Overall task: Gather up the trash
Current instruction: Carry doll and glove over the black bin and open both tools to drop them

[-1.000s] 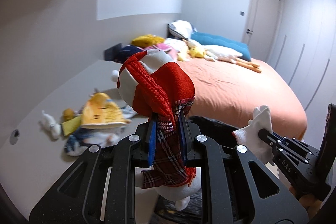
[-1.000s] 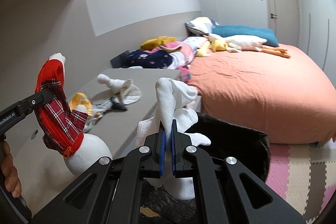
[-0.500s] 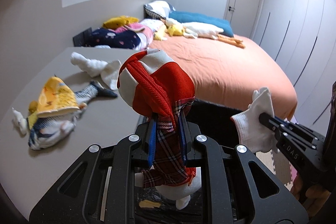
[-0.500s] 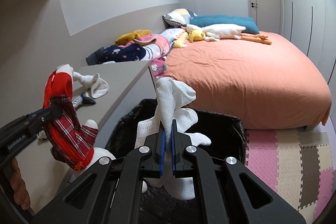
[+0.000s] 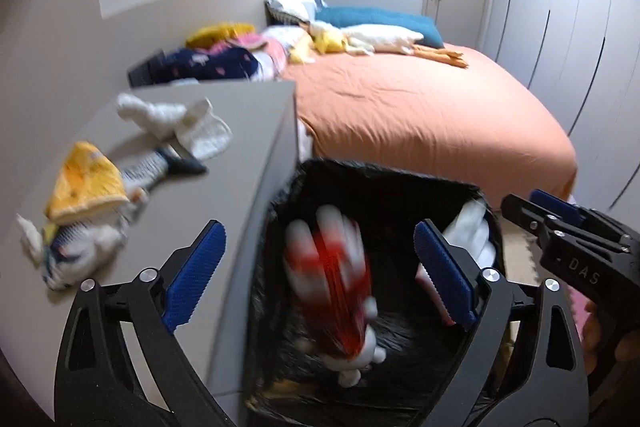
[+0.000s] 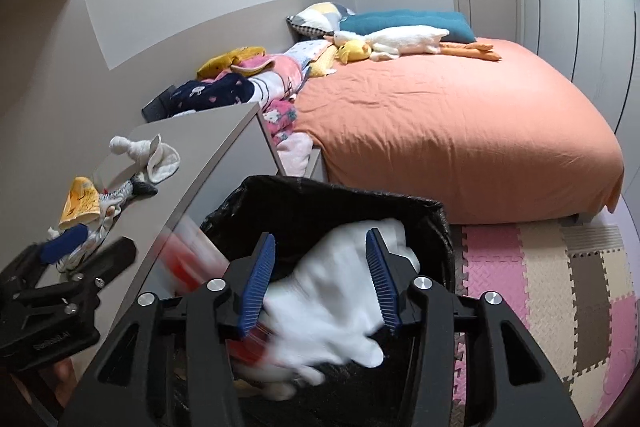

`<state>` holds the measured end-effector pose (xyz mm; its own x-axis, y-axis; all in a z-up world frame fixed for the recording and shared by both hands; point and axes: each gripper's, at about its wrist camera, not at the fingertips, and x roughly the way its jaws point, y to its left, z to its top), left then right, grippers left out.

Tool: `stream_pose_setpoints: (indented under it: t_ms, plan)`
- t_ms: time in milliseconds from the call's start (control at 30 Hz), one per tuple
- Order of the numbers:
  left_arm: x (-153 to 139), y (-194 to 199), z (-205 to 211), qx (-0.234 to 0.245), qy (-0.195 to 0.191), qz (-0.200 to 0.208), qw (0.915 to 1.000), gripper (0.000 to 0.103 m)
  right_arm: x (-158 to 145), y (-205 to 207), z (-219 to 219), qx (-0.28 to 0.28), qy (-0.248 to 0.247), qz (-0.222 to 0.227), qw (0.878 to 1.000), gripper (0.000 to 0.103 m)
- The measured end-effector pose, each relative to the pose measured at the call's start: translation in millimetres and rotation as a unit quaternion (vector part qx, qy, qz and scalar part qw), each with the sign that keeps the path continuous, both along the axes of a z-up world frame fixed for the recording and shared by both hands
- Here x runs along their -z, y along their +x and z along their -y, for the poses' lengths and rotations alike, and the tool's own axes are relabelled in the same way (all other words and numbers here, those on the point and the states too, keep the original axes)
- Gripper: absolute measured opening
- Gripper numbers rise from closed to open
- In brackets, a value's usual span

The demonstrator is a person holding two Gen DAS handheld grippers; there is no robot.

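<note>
A black-lined trash bin stands below both grippers. My left gripper is open, its jaws still widening. A red-and-white plaid cloth item drops blurred into the bin beneath it, touching neither pad. My right gripper is opening. A white sock slips down between its blue pads, blurred and free of them. In the left wrist view the white sock shows at the bin's right side, under the right gripper.
Left of the bin is a grey cabinet top with white socks, a yellow cloth and a striped sock. An orange bed lies behind the bin. Foam mats cover the floor on the right.
Both grippers were shut on their items and have opened. The red plaid item and the white sock have fallen out toward the bin. Both hands came down closer over it.
</note>
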<state>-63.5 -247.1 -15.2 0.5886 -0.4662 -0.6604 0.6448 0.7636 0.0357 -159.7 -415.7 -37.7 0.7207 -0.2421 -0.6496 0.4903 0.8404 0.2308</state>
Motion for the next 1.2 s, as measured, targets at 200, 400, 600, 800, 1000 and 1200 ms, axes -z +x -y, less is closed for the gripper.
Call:
stream_pose_setpoints:
  t_ms: [200, 400, 600, 800, 1000, 1200]
  plan:
    - [-2, 15, -14, -0.024, -0.010, -0.013, 0.9996, 0.096, -2, 2, -1, -0.004, 0.005, 0.009, 1.000, 0.059]
    - [1, 27, -31, -0.048, -0.008, -0.014, 0.9987, 0.096, -1, 18, -15, -0.026, 0.005, 0.008, 1.000, 0.072]
    - [2, 41, -52, -0.069, -0.003, -0.013, 0.9975, 0.096, -1, 42, -36, -0.053, 0.004, 0.010, 0.999, 0.078]
    - [-2, 58, -84, -0.104, -0.006, -0.014, 0.9945, 0.096, -1, 65, -57, -0.082, 0.006, 0.006, 0.997, 0.078]
    - [-3, 71, -116, -0.138, -0.010, -0.016, 0.9903, 0.096, 1, 90, -80, -0.111, 0.004, -0.002, 0.994, 0.078]
    - [-5, 85, -145, -0.165, -0.015, -0.020, 0.9860, 0.096, 1, 111, -99, -0.135, 0.003, -0.007, 0.991, 0.078]
